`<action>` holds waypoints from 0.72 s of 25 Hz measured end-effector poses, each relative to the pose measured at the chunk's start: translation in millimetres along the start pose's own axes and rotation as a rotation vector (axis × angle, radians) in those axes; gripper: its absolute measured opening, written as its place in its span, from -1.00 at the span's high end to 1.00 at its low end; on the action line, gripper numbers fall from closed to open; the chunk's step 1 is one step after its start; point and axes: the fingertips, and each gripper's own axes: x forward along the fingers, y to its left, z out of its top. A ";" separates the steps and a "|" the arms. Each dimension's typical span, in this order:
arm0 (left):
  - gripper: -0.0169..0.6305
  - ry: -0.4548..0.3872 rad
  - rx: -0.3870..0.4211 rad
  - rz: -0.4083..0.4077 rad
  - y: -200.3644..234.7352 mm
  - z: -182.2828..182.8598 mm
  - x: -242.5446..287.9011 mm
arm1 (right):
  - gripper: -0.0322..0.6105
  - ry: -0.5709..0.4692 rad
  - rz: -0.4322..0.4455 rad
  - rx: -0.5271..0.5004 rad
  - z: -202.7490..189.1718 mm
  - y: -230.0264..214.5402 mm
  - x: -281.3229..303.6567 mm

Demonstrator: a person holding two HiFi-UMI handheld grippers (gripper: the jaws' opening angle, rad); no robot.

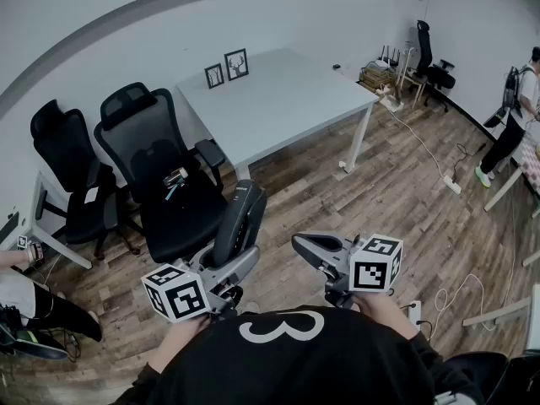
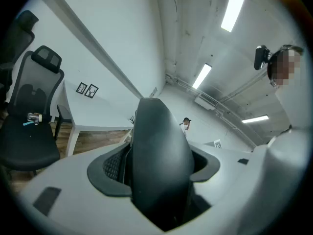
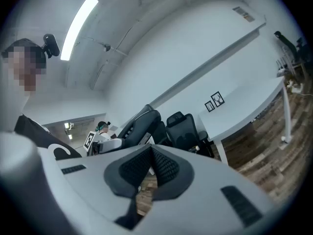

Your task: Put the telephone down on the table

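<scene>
White bench [image 1: 278, 91] ahead of the left tool [image 1: 240, 256], against a white wall [image 1: 126, 24]; black office chairs [image 1: 164, 175] ahead-left; wood-plank floor [image 1: 337, 201] below.

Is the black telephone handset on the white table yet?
No: the left gripper holds the handset in the air, short of the table.

Head camera looked steeply down over left gripper [image 1: 234, 258] and right gripper [image 1: 305, 245]; each gripper's own camera sat close behind its jaws, facing level; all three shared table [image 1: 287, 99] and office chair [image 1: 142, 142].
</scene>
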 end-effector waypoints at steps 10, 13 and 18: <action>0.00 -0.008 0.000 0.008 -14.9 -14.9 -3.1 | 0.87 0.003 0.019 0.006 -6.8 5.2 -12.8; 0.00 -0.012 -0.007 0.003 -18.3 -14.6 -2.5 | 0.87 -0.005 0.016 -0.004 -4.3 6.5 -16.2; 0.00 -0.012 -0.011 -0.009 -24.3 -18.0 2.5 | 0.87 -0.030 0.011 0.005 -0.6 5.9 -26.3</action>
